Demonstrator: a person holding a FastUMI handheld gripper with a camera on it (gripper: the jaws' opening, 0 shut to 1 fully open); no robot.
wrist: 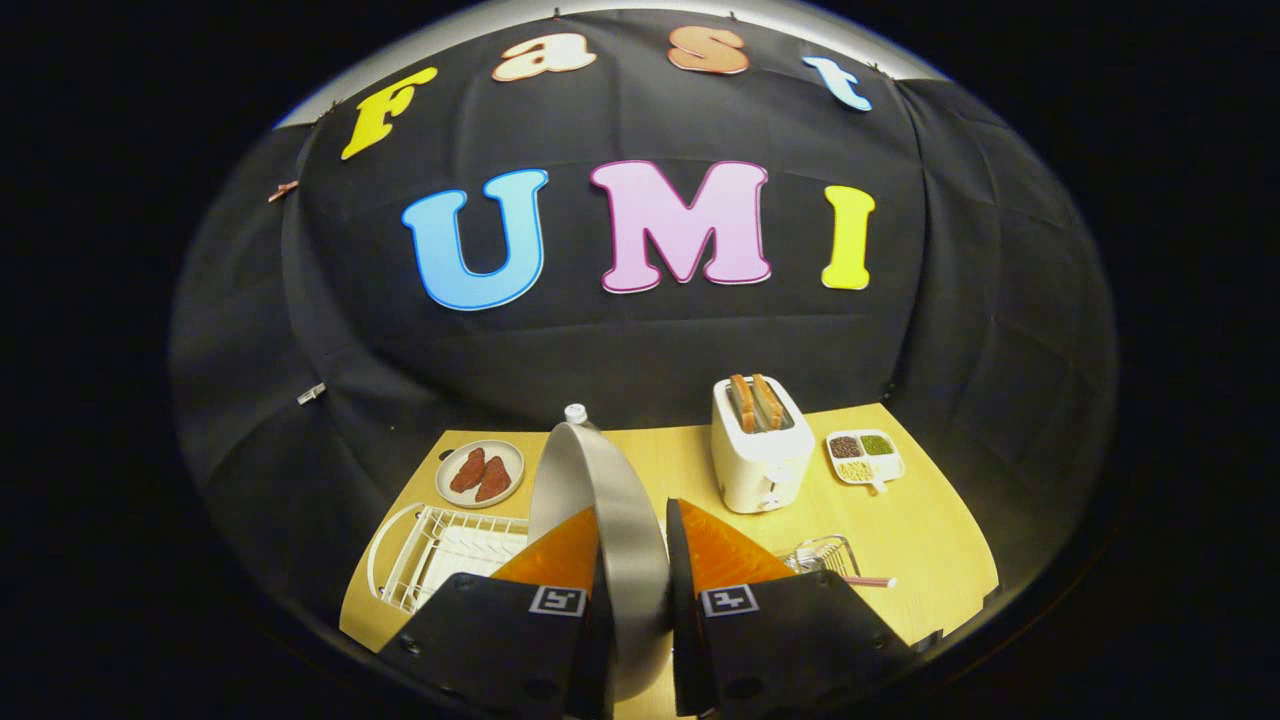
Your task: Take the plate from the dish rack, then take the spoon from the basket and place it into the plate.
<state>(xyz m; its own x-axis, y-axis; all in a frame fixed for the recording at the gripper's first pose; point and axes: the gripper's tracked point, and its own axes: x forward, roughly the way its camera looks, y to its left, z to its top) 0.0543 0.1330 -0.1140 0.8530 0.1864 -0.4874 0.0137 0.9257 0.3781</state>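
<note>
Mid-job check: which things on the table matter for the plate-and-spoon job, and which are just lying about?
Job:
- grey plate, held edge-up between the tongs
- white dish rack, beside the tongs
- wire basket, pink spoon handle sticking out

Lying about:
- toaster with bread
- small plate of reddish pieces
- divided tray
- bottle cap behind the grey plate

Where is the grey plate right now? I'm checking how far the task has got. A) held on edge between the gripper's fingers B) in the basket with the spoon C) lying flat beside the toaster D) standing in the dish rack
A: the plate stands on edge, pinched between the two orange fingers of the gripper, lifted clear of the white dish rack beside it.
</note>
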